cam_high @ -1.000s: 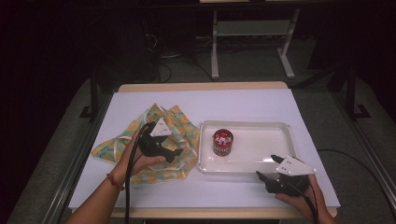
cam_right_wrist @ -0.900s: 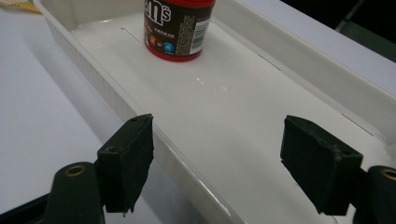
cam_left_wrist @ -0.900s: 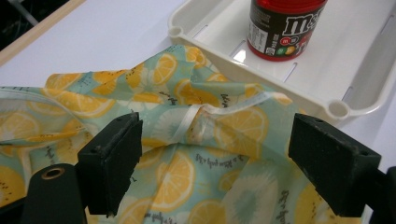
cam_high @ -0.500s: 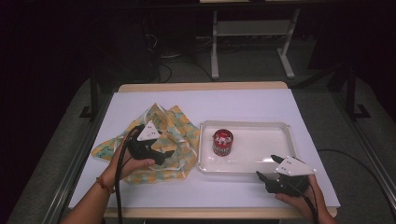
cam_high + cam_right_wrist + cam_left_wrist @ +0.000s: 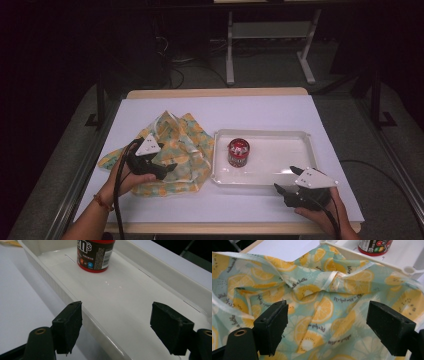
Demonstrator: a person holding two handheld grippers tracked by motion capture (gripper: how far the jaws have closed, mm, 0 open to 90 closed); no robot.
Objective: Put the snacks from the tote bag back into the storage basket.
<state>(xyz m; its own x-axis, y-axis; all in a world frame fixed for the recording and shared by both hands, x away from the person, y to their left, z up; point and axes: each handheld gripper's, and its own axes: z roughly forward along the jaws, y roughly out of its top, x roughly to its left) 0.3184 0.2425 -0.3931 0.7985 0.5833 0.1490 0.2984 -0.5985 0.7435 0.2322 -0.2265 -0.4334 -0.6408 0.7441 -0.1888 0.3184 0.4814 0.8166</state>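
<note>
A light-green cloth printed with orange slices lies crumpled on the table's left half. My left gripper hovers open over its near part, its jaws spread wide above the fabric with nothing pinched. A white tray sits to the right of the cloth, with a red candy jar standing upright at its left end. My right gripper rests open at the tray's near edge. In the right gripper view its jaws straddle the tray's near wall, and the jar stands farther in.
The cloth's right edge lies against the tray's left rim, with the jar just beyond it. The white tabletop is bare at the back. A metal stand is on the floor behind the table.
My left gripper has drawn back a little toward the near left over the cloth, and the cloth's raised fold has settled lower. The right gripper has stayed put.
</note>
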